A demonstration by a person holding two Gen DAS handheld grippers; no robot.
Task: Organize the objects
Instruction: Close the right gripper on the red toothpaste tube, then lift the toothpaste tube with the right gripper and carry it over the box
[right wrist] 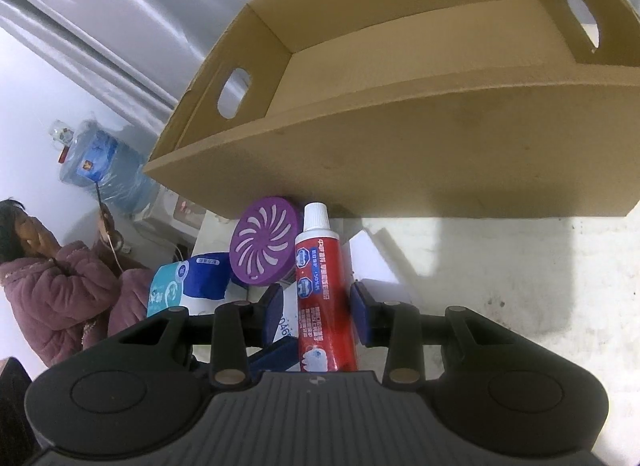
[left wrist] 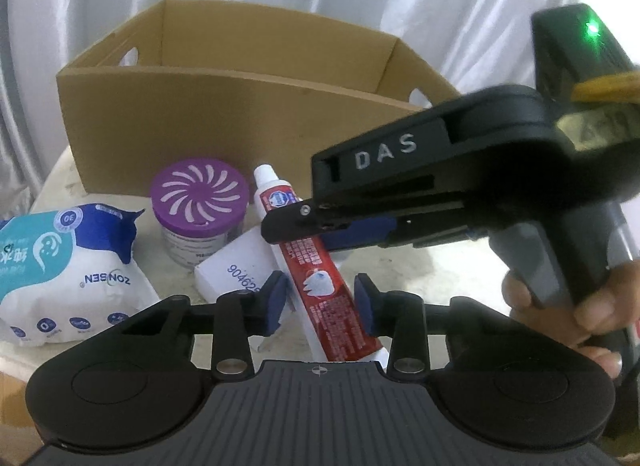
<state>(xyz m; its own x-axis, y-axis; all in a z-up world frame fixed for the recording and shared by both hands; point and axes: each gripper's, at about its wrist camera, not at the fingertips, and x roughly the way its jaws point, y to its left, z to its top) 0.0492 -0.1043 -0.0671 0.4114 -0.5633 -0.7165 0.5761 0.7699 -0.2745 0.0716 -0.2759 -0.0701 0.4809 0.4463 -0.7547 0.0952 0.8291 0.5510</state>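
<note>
A red and white toothpaste tube (left wrist: 316, 262) lies slanted across a white carton (left wrist: 236, 270), its cap toward the cardboard box (left wrist: 224, 113). My left gripper (left wrist: 320, 302) is shut on the tube's lower end, a blue pad on each side. My right gripper (left wrist: 284, 223) comes in from the right and is shut on the tube's upper part. In the right wrist view the tube (right wrist: 320, 286) stands between the right gripper's (right wrist: 318, 314) pads, and a left gripper pad (right wrist: 276, 358) shows at its lower left.
The open cardboard box (right wrist: 400, 153) with handle holes stands just behind the tube. A purple-lidded jar (left wrist: 199, 189) and a blue and white wipes pack (left wrist: 68, 266) sit to the left. A hand (left wrist: 580, 306) holds the right gripper. A person in a pink coat (right wrist: 60, 294) sits beside a water bottle (right wrist: 104, 169).
</note>
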